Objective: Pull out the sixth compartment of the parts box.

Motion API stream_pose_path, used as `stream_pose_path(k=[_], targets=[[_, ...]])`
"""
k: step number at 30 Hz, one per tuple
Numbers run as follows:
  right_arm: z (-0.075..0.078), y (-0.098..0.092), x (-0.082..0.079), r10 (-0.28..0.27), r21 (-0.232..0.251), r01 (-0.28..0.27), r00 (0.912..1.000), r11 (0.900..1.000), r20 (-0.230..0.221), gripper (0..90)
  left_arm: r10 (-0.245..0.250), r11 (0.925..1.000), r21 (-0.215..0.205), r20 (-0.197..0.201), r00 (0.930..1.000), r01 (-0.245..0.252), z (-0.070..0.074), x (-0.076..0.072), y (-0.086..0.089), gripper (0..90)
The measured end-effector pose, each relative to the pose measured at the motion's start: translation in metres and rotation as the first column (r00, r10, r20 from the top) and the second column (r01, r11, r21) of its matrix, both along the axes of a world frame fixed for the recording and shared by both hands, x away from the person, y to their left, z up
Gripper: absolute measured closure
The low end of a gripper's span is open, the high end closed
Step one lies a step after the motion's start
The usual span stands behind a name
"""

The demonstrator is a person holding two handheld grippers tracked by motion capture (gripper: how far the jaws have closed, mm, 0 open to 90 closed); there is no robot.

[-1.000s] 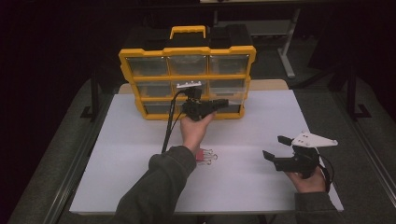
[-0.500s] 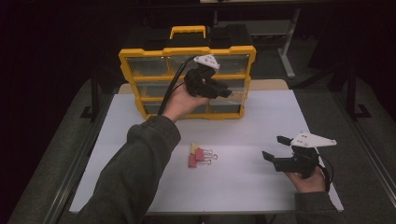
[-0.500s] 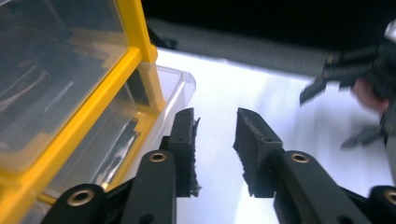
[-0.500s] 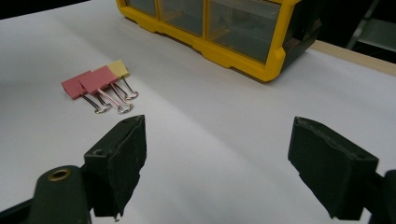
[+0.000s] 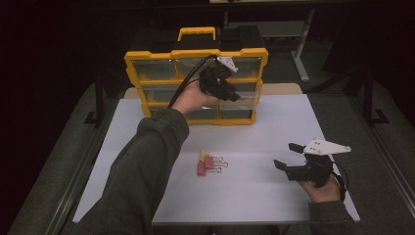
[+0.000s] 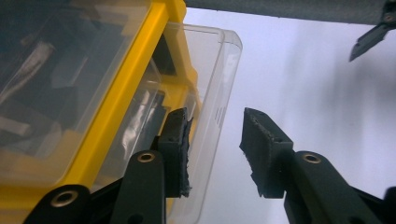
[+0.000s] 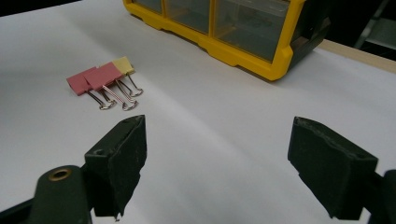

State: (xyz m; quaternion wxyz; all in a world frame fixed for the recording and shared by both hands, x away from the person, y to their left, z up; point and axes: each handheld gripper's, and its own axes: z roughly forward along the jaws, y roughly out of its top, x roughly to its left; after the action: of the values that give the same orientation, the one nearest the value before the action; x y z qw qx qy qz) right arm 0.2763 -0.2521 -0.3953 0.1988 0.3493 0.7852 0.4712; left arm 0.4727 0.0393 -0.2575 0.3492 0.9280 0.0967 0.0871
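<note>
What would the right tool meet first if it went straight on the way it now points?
Probably the paper clips: they lie ahead of the right tool on the white table, a little to one side. Past them stands the yellow box. Depth is hard to judge.

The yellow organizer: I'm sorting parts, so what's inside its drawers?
Yellow organizer holds clear drawers; one is pulled out between the left gripper jaws, which have just been opening. Contents are blurred and dim.
</note>
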Motion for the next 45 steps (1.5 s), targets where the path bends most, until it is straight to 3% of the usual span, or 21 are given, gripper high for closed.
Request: stream_pose_path(k=[3, 6, 9, 11, 18, 21, 29, 45], targets=[[0.0, 0.001, -0.001, 0.0, 0.0, 0.0, 1.0, 1.0, -0.001, 18.5, 0.003, 0.9998, -0.018, -0.016, 0.9999, -0.004, -0.004, 0.0, -0.005, 62.5], [0.0, 0.0, -0.001, -0.001, 0.004, 0.001, 1.0, 1.0, 0.0, 18.5, -0.007, 0.999, 0.043, 0.006, 1.0, 0.007, -0.008, 0.001, -0.008, 62.9], [0.0, 0.001, 0.0, 0.008, -0.002, -0.008, 0.9999, 1.0, -0.007, 18.8, 0.012, 0.9993, 0.035, -0.017, 0.9998, -0.011, -0.012, 0.003, -0.008, 64.5], [0.0, 0.002, 0.0, 0.01, -0.004, -0.01, 0.9999, 1.0, -0.009, 18.8, 0.014, 0.9992, 0.036, -0.011, 0.9998, -0.013, -0.012, 0.003, -0.008, 65.9], [0.0, -0.001, -0.002, 0.003, 0.009, -0.003, 1.0, 1.0, -0.007, 19.1, -0.002, 0.9998, 0.018, -0.032, 0.9995, 0.002, -0.012, 0.004, -0.005, 69.8], [0.0, 0.0, -0.002, 0.003, 0.005, -0.003, 1.0, 1.0, -0.002, 18.6, -0.044, 0.9983, 0.038, -0.013, 0.999, 0.044, -0.011, -0.002, -0.004, 71.9], [0.001, -0.002, -0.004, -0.006, 0.012, 0.006, 1.0, 1.0, 0.003, 18.7, -0.085, 0.9964, -0.003, -0.041, 0.9955, 0.085, -0.013, -0.008, 0.003, 72.8], [0.002, 0.001, -0.005, 0.002, 0.003, -0.002, 1.0, 1.0, 0.006, 18.7, -0.154, 0.988, 0.006, -0.044, 0.9871, 0.155, -0.012, -0.024, 0.005, 75.2]])
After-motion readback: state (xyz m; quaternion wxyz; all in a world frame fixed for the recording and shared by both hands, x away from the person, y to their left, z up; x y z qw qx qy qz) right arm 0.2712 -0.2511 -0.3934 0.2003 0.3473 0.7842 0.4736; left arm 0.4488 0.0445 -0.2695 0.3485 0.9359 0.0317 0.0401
